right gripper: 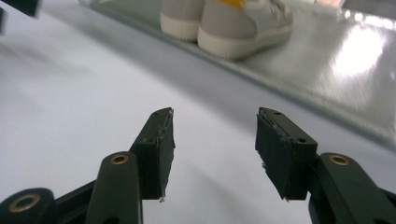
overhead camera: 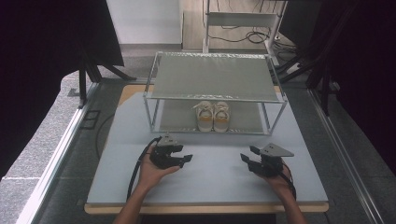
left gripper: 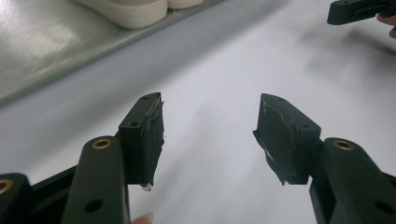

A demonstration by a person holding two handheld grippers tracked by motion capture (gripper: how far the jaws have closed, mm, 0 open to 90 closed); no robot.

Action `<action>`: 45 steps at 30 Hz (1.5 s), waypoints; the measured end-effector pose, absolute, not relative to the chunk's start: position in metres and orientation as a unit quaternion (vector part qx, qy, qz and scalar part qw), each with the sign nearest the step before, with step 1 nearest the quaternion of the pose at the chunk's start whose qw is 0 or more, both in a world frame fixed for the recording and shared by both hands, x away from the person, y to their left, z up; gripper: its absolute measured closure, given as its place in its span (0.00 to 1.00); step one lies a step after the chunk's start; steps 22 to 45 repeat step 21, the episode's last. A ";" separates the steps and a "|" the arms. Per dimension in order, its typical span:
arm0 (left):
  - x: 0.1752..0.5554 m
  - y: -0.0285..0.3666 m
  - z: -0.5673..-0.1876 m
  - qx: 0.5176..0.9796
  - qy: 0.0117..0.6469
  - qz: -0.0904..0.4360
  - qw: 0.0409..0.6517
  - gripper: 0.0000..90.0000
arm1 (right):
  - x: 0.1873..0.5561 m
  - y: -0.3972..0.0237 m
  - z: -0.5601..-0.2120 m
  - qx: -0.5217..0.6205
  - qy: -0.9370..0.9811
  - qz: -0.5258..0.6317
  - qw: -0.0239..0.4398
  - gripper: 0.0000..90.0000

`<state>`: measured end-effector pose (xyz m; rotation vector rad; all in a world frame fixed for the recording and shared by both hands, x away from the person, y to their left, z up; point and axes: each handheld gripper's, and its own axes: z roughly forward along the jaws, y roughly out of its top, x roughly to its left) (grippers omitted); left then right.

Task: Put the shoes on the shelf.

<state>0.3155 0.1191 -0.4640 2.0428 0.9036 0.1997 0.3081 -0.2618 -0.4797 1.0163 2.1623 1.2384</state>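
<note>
A pair of pale shoes (overhead camera: 213, 116) stood side by side on the lower shelf of a metal rack (overhead camera: 215, 99). Nearer the person, on the white table (overhead camera: 210, 177), the left gripper (overhead camera: 186, 159) and right gripper (overhead camera: 247, 155) rested well apart, jaws spread wide, both holding nothing.

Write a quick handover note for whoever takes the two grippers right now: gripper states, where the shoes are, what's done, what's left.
Left gripper: open, empty, held over the table.
Right gripper: open, empty, also over the table, apart from the left.
Pair of shoes: side by side on the lower shelf of the rack, toes toward the back.
Done: nothing is gripped yet.
Left: probably reach in and take the shoes.
</note>
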 end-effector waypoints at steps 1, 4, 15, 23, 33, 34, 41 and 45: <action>0.312 0.123 -0.465 0.818 0.365 0.080 0.437 0.46 | 0.306 -0.265 -0.481 0.370 0.784 0.446 0.224 0.52; 0.304 0.132 -0.469 0.814 0.373 0.080 0.438 0.46 | 0.301 -0.275 -0.483 0.379 0.780 0.445 0.224 0.52; 0.296 0.152 -0.474 0.803 0.392 0.099 0.438 0.46 | 0.297 -0.292 -0.483 0.399 0.764 0.449 0.234 0.51; 0.294 0.155 -0.472 0.803 0.389 0.098 0.440 0.46 | 0.296 -0.290 -0.482 0.391 0.768 0.448 0.237 0.50; 0.294 0.155 -0.472 0.803 0.389 0.098 0.440 0.46 | 0.296 -0.290 -0.482 0.391 0.768 0.448 0.237 0.50; 0.294 0.155 -0.472 0.803 0.389 0.098 0.440 0.46 | 0.296 -0.290 -0.482 0.391 0.768 0.448 0.237 0.50; 0.294 0.155 -0.472 0.803 0.389 0.098 0.440 0.46 | 0.296 -0.290 -0.482 0.391 0.768 0.448 0.237 0.50; 0.294 0.155 -0.472 0.803 0.389 0.098 0.440 0.46 | 0.296 -0.290 -0.482 0.391 0.768 0.448 0.237 0.50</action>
